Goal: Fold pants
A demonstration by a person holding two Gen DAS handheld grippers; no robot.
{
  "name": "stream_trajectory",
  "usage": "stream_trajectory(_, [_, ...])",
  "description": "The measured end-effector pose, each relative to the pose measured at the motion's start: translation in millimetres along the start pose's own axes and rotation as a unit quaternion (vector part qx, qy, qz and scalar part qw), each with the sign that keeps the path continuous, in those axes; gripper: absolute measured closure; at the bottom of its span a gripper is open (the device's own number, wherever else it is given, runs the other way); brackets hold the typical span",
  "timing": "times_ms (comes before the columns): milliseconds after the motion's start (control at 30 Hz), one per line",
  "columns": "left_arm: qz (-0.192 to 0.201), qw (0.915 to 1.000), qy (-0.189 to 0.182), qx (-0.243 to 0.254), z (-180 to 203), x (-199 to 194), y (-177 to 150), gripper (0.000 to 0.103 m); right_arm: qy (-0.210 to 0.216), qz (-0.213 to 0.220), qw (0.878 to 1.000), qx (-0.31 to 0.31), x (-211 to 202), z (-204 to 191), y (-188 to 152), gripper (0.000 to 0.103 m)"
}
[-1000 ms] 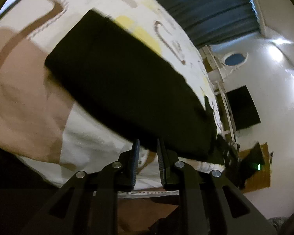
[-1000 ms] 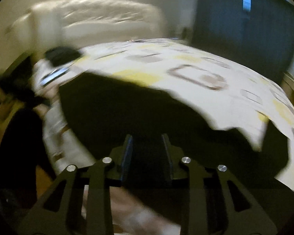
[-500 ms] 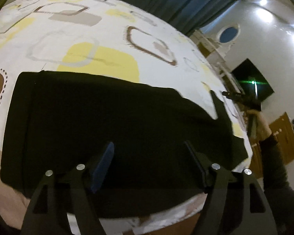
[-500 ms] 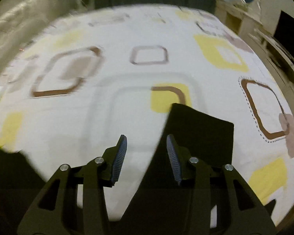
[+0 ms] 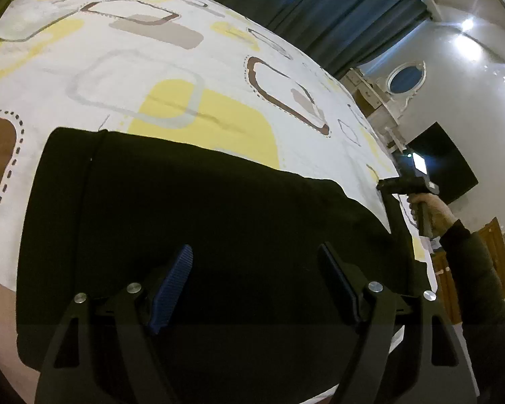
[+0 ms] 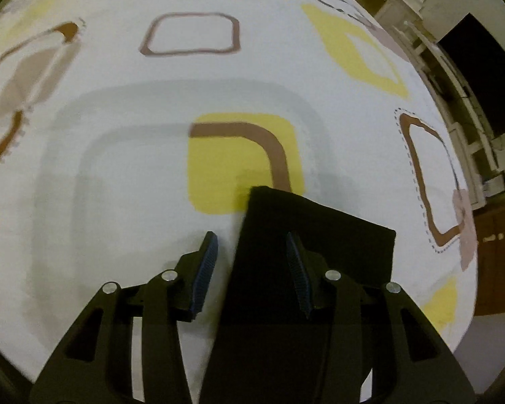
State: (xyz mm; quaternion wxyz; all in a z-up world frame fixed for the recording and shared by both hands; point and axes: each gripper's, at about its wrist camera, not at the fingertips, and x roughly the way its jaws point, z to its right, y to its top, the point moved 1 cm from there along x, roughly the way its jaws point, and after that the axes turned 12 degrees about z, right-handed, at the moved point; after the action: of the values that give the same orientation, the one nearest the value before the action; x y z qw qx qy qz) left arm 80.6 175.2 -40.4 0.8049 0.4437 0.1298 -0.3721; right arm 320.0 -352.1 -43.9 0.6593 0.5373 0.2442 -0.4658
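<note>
The left gripper (image 5: 256, 281) and right gripper (image 6: 250, 271) both hover with fingers spread wide, holding nothing, above the black pants (image 5: 202, 219), which lie flat on the patterned bed (image 5: 124, 54), dark curtains (image 5: 320, 10) beyond.

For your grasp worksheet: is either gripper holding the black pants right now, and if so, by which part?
Nothing is held. The left gripper and right gripper are both open above the black pants, which lie flat on the bed.

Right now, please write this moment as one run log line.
pants: flat on bedspread | left gripper: open, empty | right gripper: open, empty
</note>
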Motion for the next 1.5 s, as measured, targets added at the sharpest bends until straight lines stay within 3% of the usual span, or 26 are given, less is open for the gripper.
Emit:
stream_trajectory(67, [0.0, 1.0, -0.003, 0.002, -1.4, 0.6, 0.3, 0.027, 0.002, -0.002, 1.0, -0.002, 2.9, -0.2, -0.6, 0.062])
stream_trajectory(200, [0.001, 1.0, -0.005, -0.001, -2.9, 1.3, 1.9, 0.027, 0.007, -0.005, 1.0, 0.008, 1.6, 4.6, 0.0, 0.078])
stream_trajectory(400, [0.003, 1.0, -0.007, -0.004, -3.1, 3.7, 2.6, 0.027, 0.005, -0.004, 1.0, 0.026, 0.9, 21.4, -2.7, 0.079])
stream_trajectory(500, [0.005, 0.9999, -0.01, -0.01, -4.6, 4.8, 3.3, 0.027, 0.012, -0.001, 0.999, 0.034, -4.2, 26.6, -4.3, 0.093])
stream_trajectory(767, [0.012, 0.9999, -0.007, -0.008, -2.7, 7.4, 1.7, 0.027, 0.08, 0.084, 0.988, 0.103, -66.5, 76.9, -28.0, 0.096])
stream_trajectory(933, [0.019, 0.9998, 0.005, -0.001, 0.3, 9.0, -0.7, 0.027, 0.121, 0.152, 0.967, 0.166, -123.6, 145.2, -81.7, 0.096])
stream_trajectory(1200, [0.022, 0.9992, 0.032, 0.009, 6.5, 12.4, -2.5, 0.025, 0.147, 0.198, 0.925, 0.288, -155.8, 273.9, -205.8, 0.096])
stream_trajectory(1400, [0.02, 0.9979, 0.055, 0.029, 13.6, 17.0, -3.9, 0.022, 0.162, 0.179, 0.906, 0.347, -134.9, 317.5, -284.7, 0.096])
stream_trajectory(1500, [0.022, 0.997, 0.064, 0.036, 15.4, 18.3, -6.3, 0.022, 0.186, 0.168, 0.889, 0.383, -117.2, 326.8, -315.6, 0.096])
